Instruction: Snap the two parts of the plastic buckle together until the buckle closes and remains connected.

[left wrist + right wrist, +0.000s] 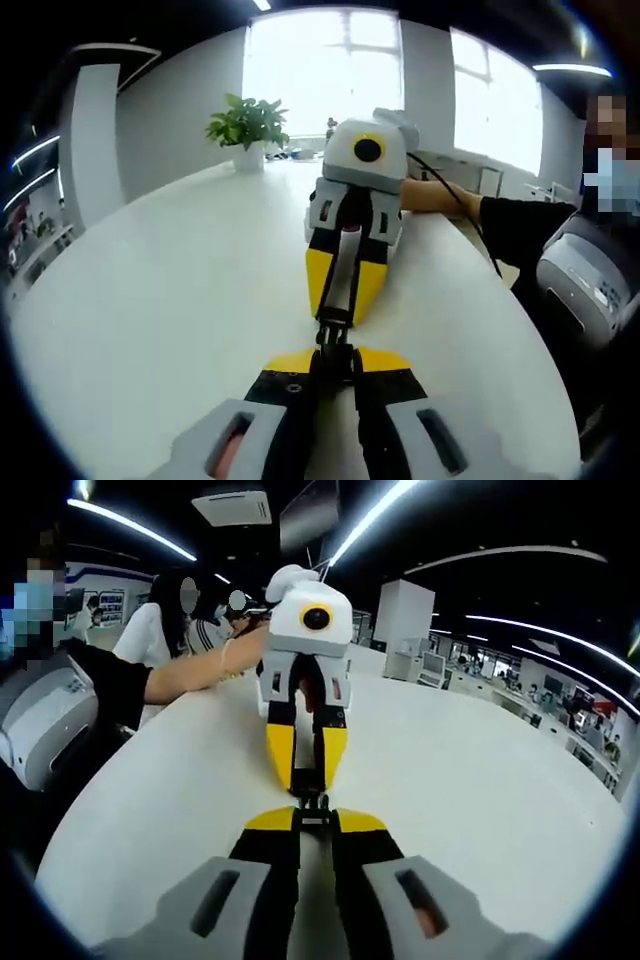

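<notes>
A small black plastic buckle hangs just above the white table, between two grippers that face each other tip to tip. My left gripper rises from the bottom of the left gripper view, shut on the near buckle part. My right gripper comes in from above, shut on the far part. In the right gripper view the buckle sits between the right gripper below and the left gripper beyond it. The two parts meet in line; I cannot tell whether they are latched.
A potted plant stands at the table's far edge by the window. A person's arm reaches in from the right. A grey device sits off the table's right edge. Seated people are behind the table.
</notes>
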Motion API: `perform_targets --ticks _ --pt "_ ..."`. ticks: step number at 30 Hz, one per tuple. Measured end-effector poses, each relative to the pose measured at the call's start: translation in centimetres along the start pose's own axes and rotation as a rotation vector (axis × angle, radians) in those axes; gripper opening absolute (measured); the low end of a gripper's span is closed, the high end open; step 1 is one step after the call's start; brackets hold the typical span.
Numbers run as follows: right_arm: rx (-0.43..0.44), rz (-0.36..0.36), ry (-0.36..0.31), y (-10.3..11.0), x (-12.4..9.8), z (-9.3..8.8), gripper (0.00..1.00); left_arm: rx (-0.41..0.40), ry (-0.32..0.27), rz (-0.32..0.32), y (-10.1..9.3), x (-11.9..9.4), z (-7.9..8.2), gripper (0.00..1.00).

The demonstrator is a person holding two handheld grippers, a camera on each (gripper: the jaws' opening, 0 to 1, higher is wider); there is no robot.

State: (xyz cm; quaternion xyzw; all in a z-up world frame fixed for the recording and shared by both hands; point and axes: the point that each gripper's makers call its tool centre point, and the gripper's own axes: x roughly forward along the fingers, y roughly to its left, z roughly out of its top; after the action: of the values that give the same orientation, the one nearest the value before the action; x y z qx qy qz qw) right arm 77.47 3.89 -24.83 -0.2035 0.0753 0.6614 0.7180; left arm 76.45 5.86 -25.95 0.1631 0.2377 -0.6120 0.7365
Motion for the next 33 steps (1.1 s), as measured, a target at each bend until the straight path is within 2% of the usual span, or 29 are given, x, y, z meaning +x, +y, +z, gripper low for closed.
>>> perform_targets --ticks 11,13,25,33 --pt "-0.017 0.006 0.0 0.09 0.05 0.11 0.13 0.002 -0.005 -0.005 0.03 -0.03 -0.02 0.13" --pt "-0.007 0.029 -0.014 0.45 0.01 0.34 0.13 -0.001 -0.008 -0.008 0.0 -0.02 -0.04 0.13" --pt "0.003 0.028 -0.015 0.26 0.29 0.28 0.13 0.001 -0.011 -0.011 0.03 -0.03 -0.01 0.13" --pt "0.007 0.061 -0.028 0.37 0.8 0.45 0.12 -0.013 -0.022 -0.022 -0.27 0.16 0.0 0.12"
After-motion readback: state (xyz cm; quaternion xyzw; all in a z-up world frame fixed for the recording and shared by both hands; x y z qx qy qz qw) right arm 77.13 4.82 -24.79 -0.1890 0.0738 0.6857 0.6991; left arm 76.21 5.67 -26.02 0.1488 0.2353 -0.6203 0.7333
